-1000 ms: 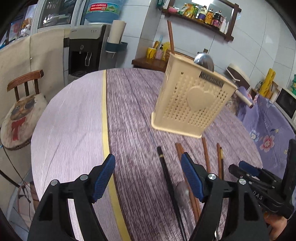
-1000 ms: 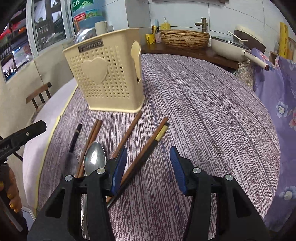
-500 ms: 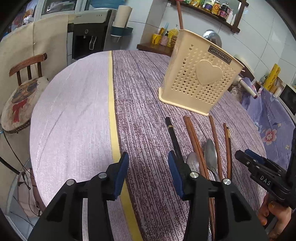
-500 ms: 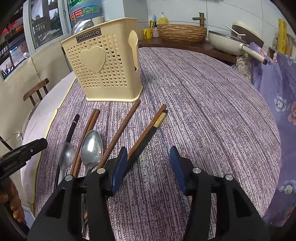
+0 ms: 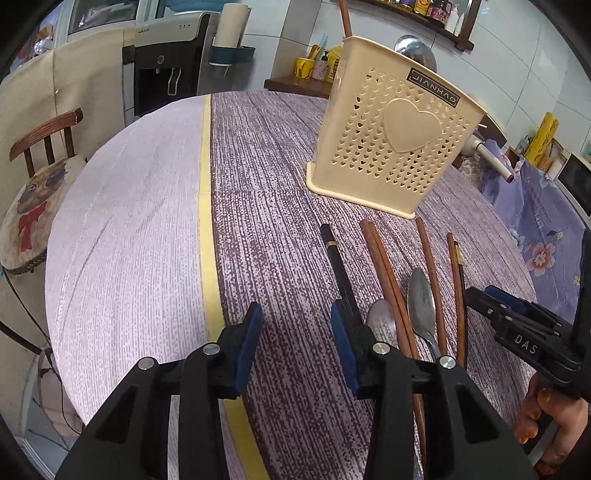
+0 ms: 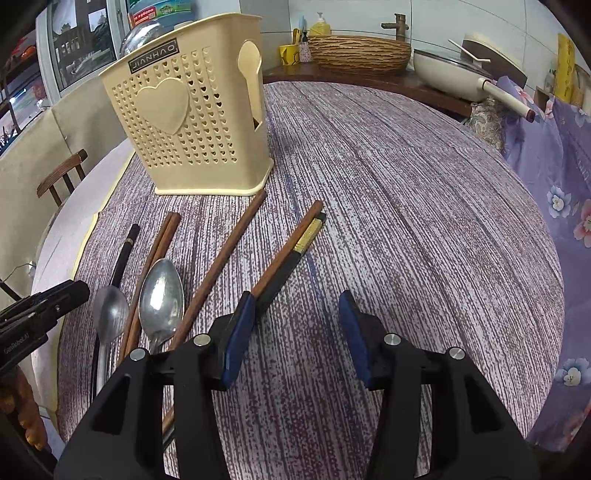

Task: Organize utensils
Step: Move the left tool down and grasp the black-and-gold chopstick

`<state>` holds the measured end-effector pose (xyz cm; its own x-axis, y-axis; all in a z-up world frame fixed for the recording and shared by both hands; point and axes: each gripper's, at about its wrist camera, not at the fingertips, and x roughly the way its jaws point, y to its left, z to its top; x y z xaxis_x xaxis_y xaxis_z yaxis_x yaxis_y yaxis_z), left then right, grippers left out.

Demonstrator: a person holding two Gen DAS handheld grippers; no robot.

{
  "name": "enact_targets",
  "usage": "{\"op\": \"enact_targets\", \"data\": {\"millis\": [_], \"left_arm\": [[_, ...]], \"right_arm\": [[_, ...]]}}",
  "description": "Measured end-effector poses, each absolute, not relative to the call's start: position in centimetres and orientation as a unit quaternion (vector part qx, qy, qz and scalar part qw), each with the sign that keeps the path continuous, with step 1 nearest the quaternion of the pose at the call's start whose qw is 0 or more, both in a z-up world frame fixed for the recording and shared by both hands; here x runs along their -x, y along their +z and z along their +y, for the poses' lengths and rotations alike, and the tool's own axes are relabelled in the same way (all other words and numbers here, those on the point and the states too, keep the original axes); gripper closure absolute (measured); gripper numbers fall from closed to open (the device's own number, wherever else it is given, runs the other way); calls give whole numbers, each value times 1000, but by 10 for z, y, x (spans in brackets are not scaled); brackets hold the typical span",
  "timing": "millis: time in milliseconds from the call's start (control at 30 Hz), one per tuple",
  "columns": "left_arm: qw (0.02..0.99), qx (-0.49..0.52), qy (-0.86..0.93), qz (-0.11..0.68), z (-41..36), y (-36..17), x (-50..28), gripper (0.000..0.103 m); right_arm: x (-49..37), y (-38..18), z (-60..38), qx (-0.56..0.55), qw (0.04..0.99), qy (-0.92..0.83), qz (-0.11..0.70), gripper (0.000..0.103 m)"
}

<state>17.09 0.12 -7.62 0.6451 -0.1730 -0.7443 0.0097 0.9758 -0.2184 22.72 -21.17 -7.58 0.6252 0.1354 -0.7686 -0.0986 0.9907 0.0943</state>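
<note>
Left tool (image 5: 295,332): closing, nothing between pads, beside black chopstick (image 5: 338,266).
Right tool (image 6: 295,325): part-open, empty.
Utensils: loose on counter (image 6: 406,192), before holder (image 6: 192,122).
Risk: pad nudges chopstick aside, missing grasp.

Table (image 6: 424,221): holder (image 6: 192,129), chopsticks (image 6: 221,258), spoons (image 6: 160,295).

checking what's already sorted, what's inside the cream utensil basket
Above the rim of the cream utensil basket stick up a metal ladle bowl and a brown wooden stick. The perforated walls hide anything lower inside.
</note>
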Motion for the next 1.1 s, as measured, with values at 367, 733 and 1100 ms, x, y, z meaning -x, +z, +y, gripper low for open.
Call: {"op": "enact_targets", "data": {"millis": [367, 733, 1100], "left_arm": [[898, 73, -68, 429, -15, -71, -198, 72], [891, 42, -57, 448, -35, -76, -220, 86], [893, 4, -53, 448, -56, -76, -213, 93]], "right_arm": [[-252, -79, -217, -35, 895, 53, 441, 74], [-266, -78, -212, -49, 894, 48, 443, 80], [-272, -78, -199, -42, 895, 46, 443, 83]]}}
